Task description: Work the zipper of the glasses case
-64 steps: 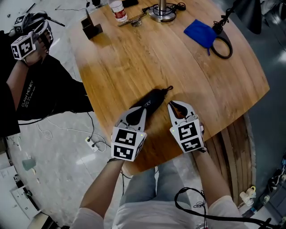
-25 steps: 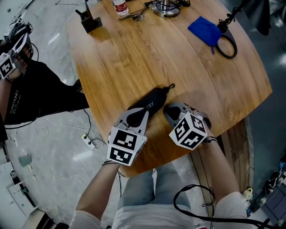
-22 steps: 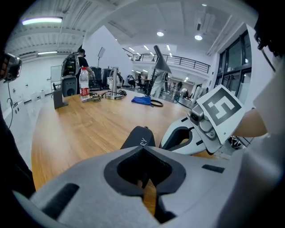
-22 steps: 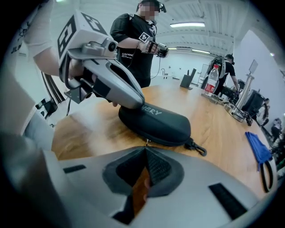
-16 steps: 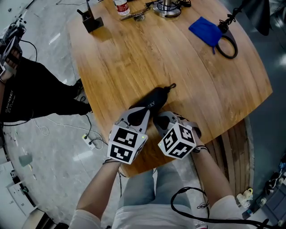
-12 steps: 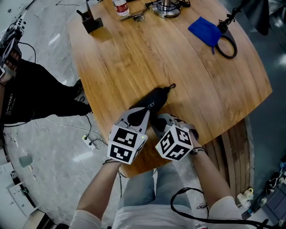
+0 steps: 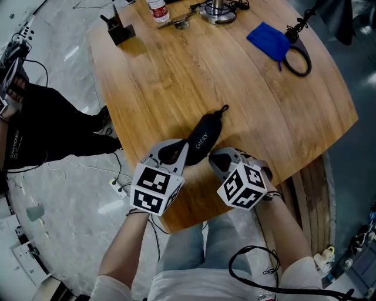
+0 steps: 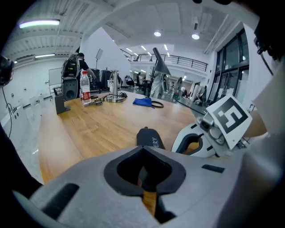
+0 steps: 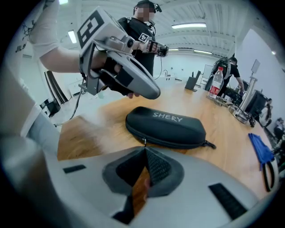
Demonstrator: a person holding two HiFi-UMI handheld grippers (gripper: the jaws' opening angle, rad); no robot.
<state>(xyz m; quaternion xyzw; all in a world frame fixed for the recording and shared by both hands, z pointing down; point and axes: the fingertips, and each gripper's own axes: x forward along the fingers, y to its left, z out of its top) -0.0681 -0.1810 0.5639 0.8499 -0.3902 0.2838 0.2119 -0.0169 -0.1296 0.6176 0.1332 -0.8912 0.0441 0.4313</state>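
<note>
In the head view the black glasses case (image 7: 202, 139) lies flat on the wooden table (image 7: 194, 70), with its white lettering on top and its strap end pointing away from the person. The left gripper (image 7: 183, 148) sits at the case's near end and overlaps it. The right gripper (image 7: 213, 159) sits just beside the case's near right edge, and both marker cubes trail back from the case towards the person. Well beyond the case's far end lie a blue cloth (image 7: 265, 41), a black stand (image 7: 119, 32) and a bottle (image 7: 155, 10). Off to the left of the case is another person's dark sleeve (image 7: 35, 123). In the left gripper view the left gripper (image 8: 142, 149) has its jaws drawn together, tips meeting. The case (image 8: 149, 137) stretches away just past those tips, its near part hidden under them, so whether they touch it cannot be told. The right gripper (image 8: 177, 143) stands close at the case's right side, and the bottle (image 8: 85, 87) stands far behind the case. In the right gripper view the case (image 9: 167, 124) lies broadside, its zip line running along the side that faces the camera. The right gripper (image 9: 144, 150) has its jaws closed to a point, pinching the small metal zipper pull (image 9: 144, 142) that hangs from that line towards the case's left end. The left gripper (image 9: 153, 93) hangs just above and behind that same end, with a strip of wood showing between its tip and the case. A person in black (image 9: 142, 26) stands far behind the case.
</note>
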